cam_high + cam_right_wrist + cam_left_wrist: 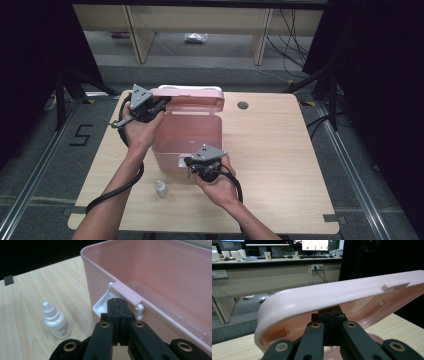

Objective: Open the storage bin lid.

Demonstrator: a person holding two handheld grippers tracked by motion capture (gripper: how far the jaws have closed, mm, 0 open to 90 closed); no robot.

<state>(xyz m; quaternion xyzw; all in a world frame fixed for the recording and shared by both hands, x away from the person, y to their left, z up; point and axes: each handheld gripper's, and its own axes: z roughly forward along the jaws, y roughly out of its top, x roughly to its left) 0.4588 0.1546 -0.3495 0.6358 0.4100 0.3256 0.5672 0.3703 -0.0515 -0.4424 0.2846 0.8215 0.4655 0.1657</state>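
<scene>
A pink plastic box (187, 145) stands open on the table, its lid (192, 100) tilted up at the far side. My left gripper (162, 103) is shut, and its tips sit against the underside of the lid's rim (337, 295) at its left end. My right gripper (187, 161) is also shut, its tips (117, 302) just below the pink latch tab (126, 293) and white clasp (101, 306) on the box's near wall. A small white dropper bottle (160, 188) stands upright on the table (280, 150), left of the right gripper, also seen beside the box (56, 322).
A round cable hole (243, 105) sits in the tabletop right of the lid. The right half of the wooden table is bare. Desk legs and cables lie on the floor beyond the far edge. Desks with monitors stand in the background (274, 255).
</scene>
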